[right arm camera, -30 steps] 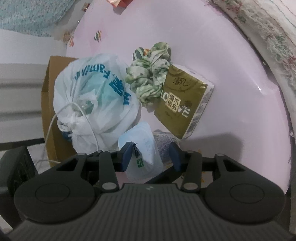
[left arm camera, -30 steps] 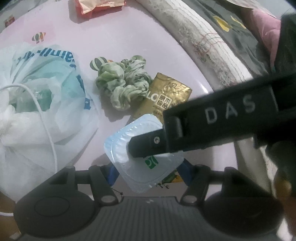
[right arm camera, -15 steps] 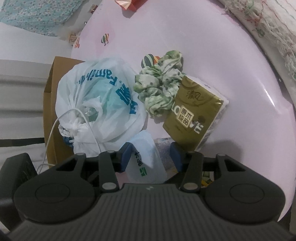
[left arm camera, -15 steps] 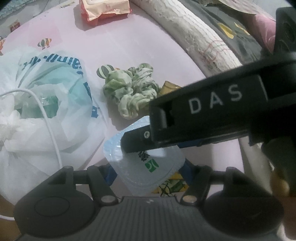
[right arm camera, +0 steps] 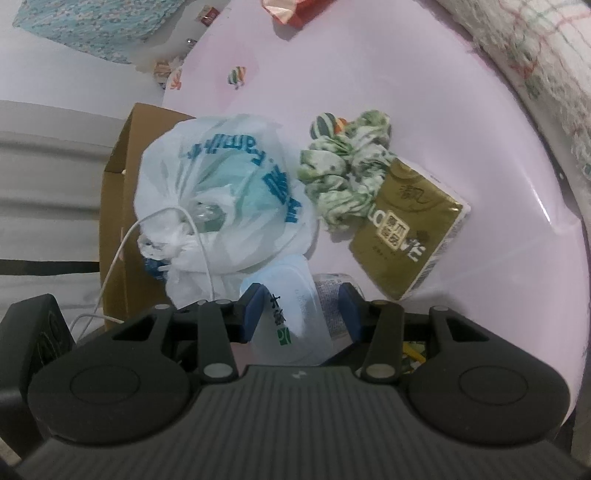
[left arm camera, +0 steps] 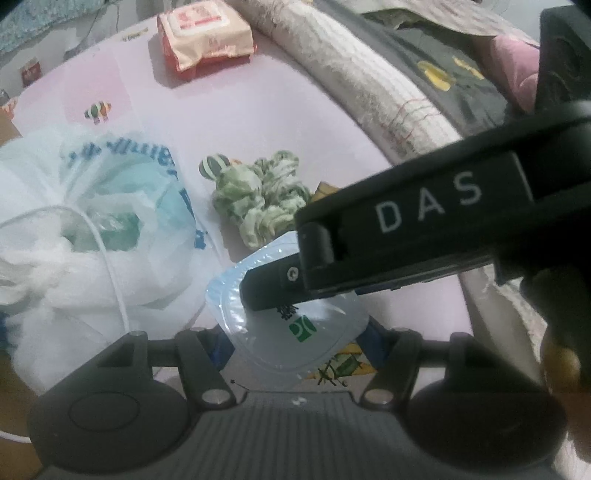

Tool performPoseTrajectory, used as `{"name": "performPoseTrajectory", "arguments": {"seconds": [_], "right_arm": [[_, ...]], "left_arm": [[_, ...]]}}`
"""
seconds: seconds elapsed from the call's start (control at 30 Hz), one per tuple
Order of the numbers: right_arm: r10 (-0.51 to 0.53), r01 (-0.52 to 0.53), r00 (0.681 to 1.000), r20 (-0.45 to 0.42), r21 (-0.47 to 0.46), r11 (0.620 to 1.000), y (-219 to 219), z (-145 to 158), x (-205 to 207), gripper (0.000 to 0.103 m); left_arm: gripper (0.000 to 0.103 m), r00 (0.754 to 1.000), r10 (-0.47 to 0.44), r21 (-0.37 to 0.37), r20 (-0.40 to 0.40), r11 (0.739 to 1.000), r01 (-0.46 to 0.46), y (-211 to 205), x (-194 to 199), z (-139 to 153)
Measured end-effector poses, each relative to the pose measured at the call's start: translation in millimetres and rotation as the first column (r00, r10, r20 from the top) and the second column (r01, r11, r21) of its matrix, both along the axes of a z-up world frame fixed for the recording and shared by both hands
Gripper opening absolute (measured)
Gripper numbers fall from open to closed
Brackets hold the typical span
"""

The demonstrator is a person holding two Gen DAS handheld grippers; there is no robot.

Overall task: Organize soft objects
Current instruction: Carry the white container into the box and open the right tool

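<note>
A pale blue, translucent soft packet [left arm camera: 295,332] with a green logo hangs just above the pink sheet. My left gripper [left arm camera: 295,341] is shut on it, its blue pads at the packet's two sides. My right gripper [right arm camera: 301,314] is shut on the same packet [right arm camera: 291,325], which sits nearly edge-on between its pads. In the left wrist view the right gripper's black finger [left arm camera: 406,236] crosses from the right, with its tip on the packet. Beyond lie a green-and-white scrunchie [left arm camera: 258,199] [right arm camera: 347,173] and a gold tissue pack [right arm camera: 406,229].
A knotted white plastic bag [left arm camera: 92,221] [right arm camera: 221,192] with a white cable over it lies left of the packet. It partly rests on a cardboard box [right arm camera: 118,206]. An orange wipes pack [left arm camera: 205,33] lies far back. A rolled quilt [left arm camera: 369,85] borders the right side.
Both grippers keep their hold on the packet. The left view has tipped up, showing more of the far wipes pack. The right finger now hides most of the gold tissue pack there.
</note>
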State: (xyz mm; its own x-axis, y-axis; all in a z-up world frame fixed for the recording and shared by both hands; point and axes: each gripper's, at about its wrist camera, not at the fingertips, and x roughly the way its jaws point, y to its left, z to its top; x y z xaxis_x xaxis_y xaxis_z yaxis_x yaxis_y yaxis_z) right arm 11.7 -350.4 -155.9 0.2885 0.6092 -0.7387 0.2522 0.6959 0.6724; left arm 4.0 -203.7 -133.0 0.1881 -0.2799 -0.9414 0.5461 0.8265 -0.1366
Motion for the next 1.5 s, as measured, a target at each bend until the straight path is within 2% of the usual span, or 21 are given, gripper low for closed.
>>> {"name": "performPoseTrajectory", "arguments": {"seconds": [0.23,0.37,0.53,0.67,0.77,0.9,1.07,1.3,1.5], "right_arm": [[0.0,0.002,0.999,0.046,-0.033,0.999,19.7,52.0,-2.7,0.044],[0.008,-0.006,0.996,0.084,-0.024,1.0,46.5,89.6,-0.5,0.044],[0.068,-0.071,0.986,0.153,0.015,0.997,110.5,130.5,16.2,0.044],[0.143,-0.159,0.971,0.189,0.072,0.985,181.1,138.1,41.5,0.044],[0.205,-0.229,0.962,0.183,0.122,0.966,239.0,126.2,63.7,0.044],[0.268,-0.291,0.954,0.137,0.189,0.938,307.6,92.8,90.5,0.044],[0.299,-0.309,0.951,0.076,0.236,0.921,367.3,43.5,114.2,0.044],[0.3,-0.297,0.954,0.027,0.256,0.92,401.5,-7.2,128.4,0.044],[0.306,-0.298,0.952,0.005,0.249,0.922,409.9,-22.8,126.9,0.045]], "left_arm": [[0.067,0.998,0.004,-0.036,0.065,0.999,-0.002,30.0,-5.2,50.1],[0.067,0.992,0.039,-0.03,0.122,0.999,-0.035,64.8,-6.7,87.5],[0.067,0.973,0.131,0.009,0.191,0.991,-0.135,137.2,-0.4,123.8],[0.067,0.951,0.236,0.043,0.201,0.968,-0.249,206.3,13.0,128.4],[0.067,0.932,0.308,0.068,0.189,0.943,-0.325,254.4,28.1,123.0],[0.067,0.916,0.372,0.118,0.152,0.913,-0.39,312.8,44.2,97.7],[0.067,0.905,0.415,0.159,0.092,0.891,-0.425,355.4,63.4,57.9],[0.068,0.907,0.419,0.194,0.036,0.888,-0.417,384.9,70.6,20.3],[0.068,0.917,0.399,0.207,0.019,0.895,-0.394,390.1,71.7,7.4]]}}
